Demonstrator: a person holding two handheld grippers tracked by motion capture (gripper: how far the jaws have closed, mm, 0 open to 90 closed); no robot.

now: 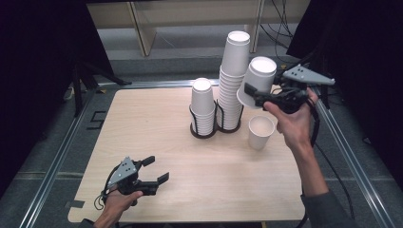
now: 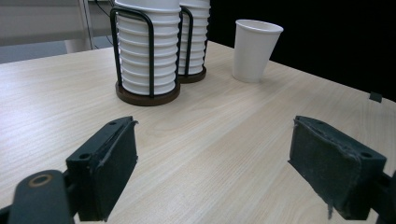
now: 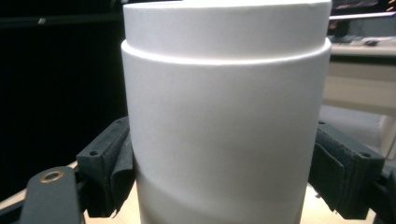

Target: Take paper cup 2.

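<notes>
From the high view I saw the right tongs (image 1: 256, 95) clamped on an inverted cup (image 1: 257, 80), tilted, base up, above the desk's (image 1: 142, 137) far right edge. My left gripper view showed the left tongs (image 2: 212, 161) apart, empty. My right gripper view showed pads (image 3: 119, 170) pressing the cup's wall.

A square light-wood table with rounded corners (image 1: 157, 142) stands in the middle of the scene, evenly lit from above. Silver metal rails (image 1: 57, 159) run along its left and right sides over a grey floor (image 1: 21, 190). Beyond the table's far edge stands pale wooden furniture with slanted legs (image 1: 142, 28), with black cables (image 1: 280, 21) hanging beside it. Black curtains (image 1: 33, 57) close off both sides.
</notes>
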